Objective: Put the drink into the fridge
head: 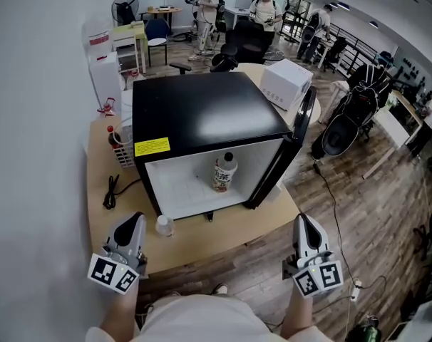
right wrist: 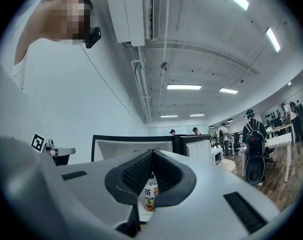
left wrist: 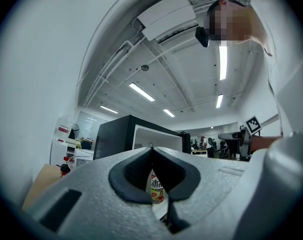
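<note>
Two hand-held claws face an open fridge. The left gripper (head: 134, 219) and the right gripper (head: 304, 221) both have their jaws closed tip to tip, with nothing caught between them. The left one is held over the near edge of the table (head: 102, 212) towards its left corner. The right one is just off the table's near right edge, above the wooden floor (head: 358, 212). Each gripper's own view looks past its closed jaws at the drink bottle (head: 224, 172), well apart from both. The bottle stands upright on the white floor of the black fridge (head: 202, 112), towards the right of the compartment. The fridge sits in the middle of the table, its door (head: 306, 116) swung wide towards the right edge. A small white container (head: 164, 225) stands by the near edge, just in front of the fridge's left front corner, and a black cable (head: 112, 187) lies towards the left edge. A white box (head: 286, 83) rests at the far right edge, and several people (head: 207, 9) stand in the room behind
</note>
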